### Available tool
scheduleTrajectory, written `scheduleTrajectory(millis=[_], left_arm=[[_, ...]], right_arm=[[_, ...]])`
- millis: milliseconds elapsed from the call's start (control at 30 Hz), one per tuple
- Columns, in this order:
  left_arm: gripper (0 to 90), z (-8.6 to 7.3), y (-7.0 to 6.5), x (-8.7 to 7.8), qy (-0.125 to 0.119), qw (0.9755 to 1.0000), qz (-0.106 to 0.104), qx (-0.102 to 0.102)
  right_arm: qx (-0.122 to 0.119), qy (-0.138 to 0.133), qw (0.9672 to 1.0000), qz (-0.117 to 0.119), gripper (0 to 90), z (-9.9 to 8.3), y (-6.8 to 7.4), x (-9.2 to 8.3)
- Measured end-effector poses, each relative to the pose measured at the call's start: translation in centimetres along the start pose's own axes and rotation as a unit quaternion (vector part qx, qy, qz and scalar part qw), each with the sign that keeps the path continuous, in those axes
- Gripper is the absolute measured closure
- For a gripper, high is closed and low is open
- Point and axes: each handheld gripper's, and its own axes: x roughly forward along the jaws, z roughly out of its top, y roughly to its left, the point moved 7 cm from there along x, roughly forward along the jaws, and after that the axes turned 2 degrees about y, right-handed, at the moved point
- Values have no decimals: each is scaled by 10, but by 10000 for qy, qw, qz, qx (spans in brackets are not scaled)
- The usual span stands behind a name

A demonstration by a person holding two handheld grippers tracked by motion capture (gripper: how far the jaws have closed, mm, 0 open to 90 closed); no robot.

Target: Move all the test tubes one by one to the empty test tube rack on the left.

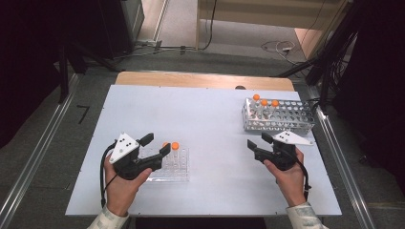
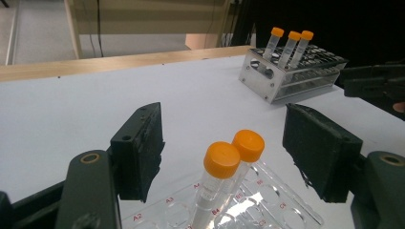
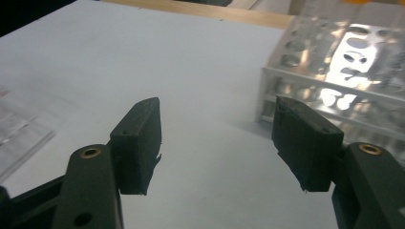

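Note:
Two orange-capped tubes stand upright in a clear plastic rack at the front left of the white table. My left gripper is open around them. In the left gripper view the tubes rise between the jaws of the left gripper, and neither pad touches them. At the back right, a metal rack holds three more orange-capped tubes. My right gripper hovers open and empty just in front of that rack. In the right gripper view, the right gripper points at the metal rack.
The white table top lies bare between the two racks. A wooden strip runs along its far edge. Metal rails flank the table, with cables on the floor behind. The clear rack's corner shows at the left of the right gripper view.

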Motion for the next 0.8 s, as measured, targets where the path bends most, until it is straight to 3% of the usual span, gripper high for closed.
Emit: scheduleTrajectory(millis=[133,300,800], left_arm=[[303,0,1,0,-14,10000,3,-18],[302,1,0,-1,-41,10000,12,-12],[291,1,1,-1,-40,10000,29,3]], right_arm=[[123,-57,9994,-327,335,5,-22,2],[138,-41,9979,-639,334,10,-40,4],[176,-60,9926,-1198,338,23,-80,14]])
